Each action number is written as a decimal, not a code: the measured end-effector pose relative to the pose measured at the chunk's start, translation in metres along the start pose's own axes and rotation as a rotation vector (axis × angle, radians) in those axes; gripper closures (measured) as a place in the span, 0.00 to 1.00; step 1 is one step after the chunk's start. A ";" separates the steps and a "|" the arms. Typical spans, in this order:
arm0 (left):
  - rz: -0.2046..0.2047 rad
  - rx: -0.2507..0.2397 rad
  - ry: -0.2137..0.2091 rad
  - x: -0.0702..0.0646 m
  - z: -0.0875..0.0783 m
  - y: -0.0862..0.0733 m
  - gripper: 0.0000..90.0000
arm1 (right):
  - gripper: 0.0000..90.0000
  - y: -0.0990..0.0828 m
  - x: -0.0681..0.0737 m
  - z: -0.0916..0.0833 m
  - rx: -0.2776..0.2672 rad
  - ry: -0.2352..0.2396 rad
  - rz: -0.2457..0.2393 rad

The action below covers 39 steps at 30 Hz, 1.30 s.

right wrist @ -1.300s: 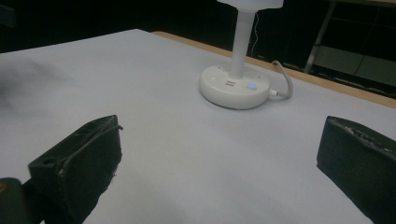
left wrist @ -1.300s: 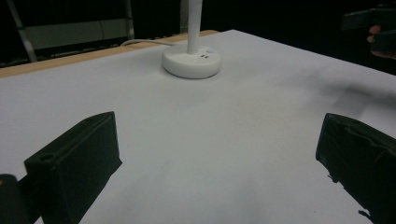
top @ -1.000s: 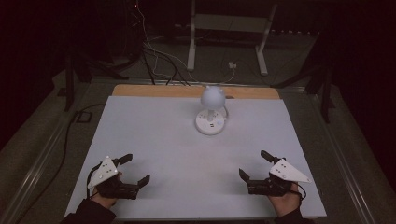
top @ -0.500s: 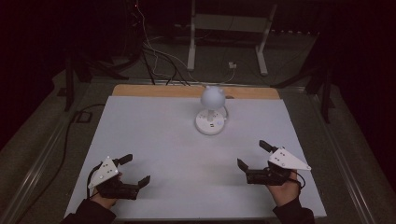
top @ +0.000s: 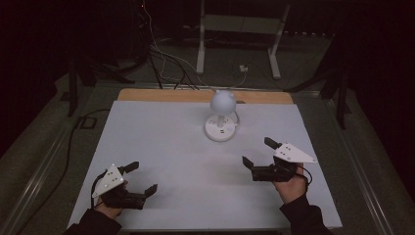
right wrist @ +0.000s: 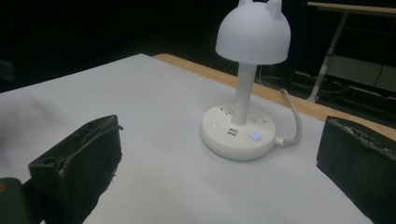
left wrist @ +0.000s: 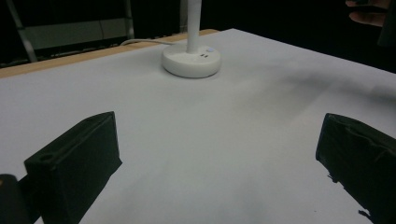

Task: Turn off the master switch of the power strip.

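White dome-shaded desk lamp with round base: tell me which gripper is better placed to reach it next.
Right. The right gripper sits open nearer the white dome-shaded desk lamp, its jaws framing the base. The left gripper, also open, lies farther back at the table's near edge.

the room is dark, walls lost in black. a white table top (top: 161, 147) with a wooden far edge (top: 161, 95) sits on grey floor (top: 44, 142). behind it a white metal stand (top: 240, 29) and loose cables (top: 166, 58).

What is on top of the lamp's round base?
On the lamp base stand the white stem, a lit blue button, a round white button and two small ports. The domed shade covers the bulb.
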<state>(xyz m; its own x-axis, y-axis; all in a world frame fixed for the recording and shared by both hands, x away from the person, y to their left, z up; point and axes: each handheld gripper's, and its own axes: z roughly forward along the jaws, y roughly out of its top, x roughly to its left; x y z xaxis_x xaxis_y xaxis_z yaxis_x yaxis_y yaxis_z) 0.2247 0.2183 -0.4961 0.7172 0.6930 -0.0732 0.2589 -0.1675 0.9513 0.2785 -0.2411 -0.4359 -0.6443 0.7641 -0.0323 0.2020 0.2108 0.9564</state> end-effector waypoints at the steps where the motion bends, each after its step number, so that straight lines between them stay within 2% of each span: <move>1: 0.003 0.000 0.001 0.000 0.000 0.000 0.00 | 0.00 0.001 0.000 0.002 -0.002 0.002 -0.002; 10: 0.002 -0.004 -0.004 0.000 0.000 0.000 0.00 | 0.00 0.011 -0.004 0.023 -0.011 0.005 -0.018; 22: 0.001 -0.002 -0.004 -0.001 0.000 0.000 0.00 | 0.00 0.022 -0.009 0.050 -0.008 0.016 -0.012; 35: 0.001 -0.008 -0.004 -0.001 0.000 0.000 0.00 | 0.00 0.021 -0.015 0.072 -0.021 -0.019 -0.017; 39: 0.003 -0.010 -0.004 -0.001 0.000 0.001 0.00 | 0.00 0.019 -0.019 0.080 -0.018 -0.012 -0.004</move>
<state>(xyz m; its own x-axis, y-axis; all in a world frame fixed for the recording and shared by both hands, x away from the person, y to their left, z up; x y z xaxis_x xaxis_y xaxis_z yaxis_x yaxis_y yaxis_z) 0.2242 0.2173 -0.4955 0.7207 0.6895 -0.0716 0.2505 -0.1628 0.9543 0.3532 -0.2030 -0.4404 -0.6360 0.7707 -0.0400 0.1862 0.2035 0.9612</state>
